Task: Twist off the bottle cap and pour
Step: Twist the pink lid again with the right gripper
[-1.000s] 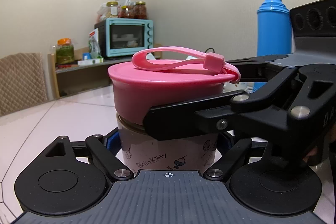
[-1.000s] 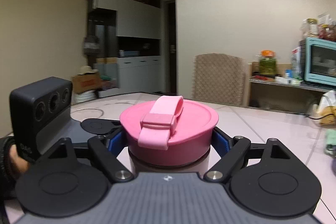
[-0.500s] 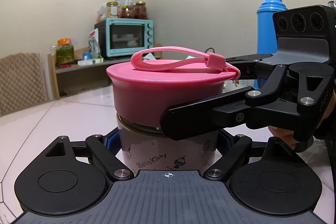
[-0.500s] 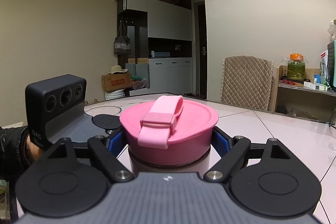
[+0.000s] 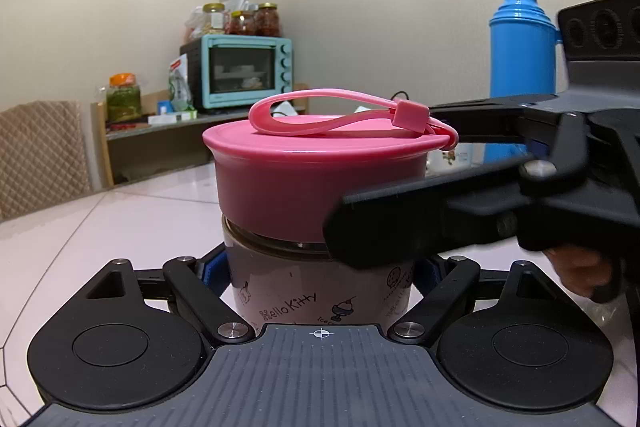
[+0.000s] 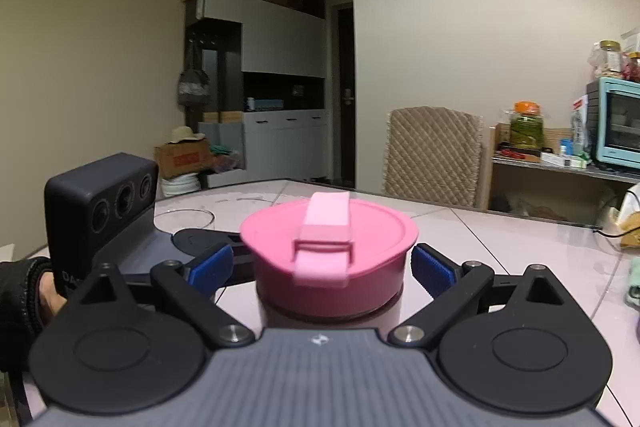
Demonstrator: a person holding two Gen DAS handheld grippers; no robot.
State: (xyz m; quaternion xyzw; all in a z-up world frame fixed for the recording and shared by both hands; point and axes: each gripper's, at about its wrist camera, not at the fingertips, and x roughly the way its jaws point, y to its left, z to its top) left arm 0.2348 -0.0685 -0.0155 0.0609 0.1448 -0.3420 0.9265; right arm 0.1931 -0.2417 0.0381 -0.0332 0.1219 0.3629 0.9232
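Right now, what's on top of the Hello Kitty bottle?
A pink cap sits on the bottle, with a pink strap lying across it. What's inside stays hidden under the cap.

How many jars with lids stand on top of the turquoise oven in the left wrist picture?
3 on the oven: a pale jar at the left, a red jar in the middle, a darker red jar at the right. Bags behind them may hide more.

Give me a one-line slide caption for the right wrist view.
Right tool, just opened, straddles the pink cap without touching, on the bottle.
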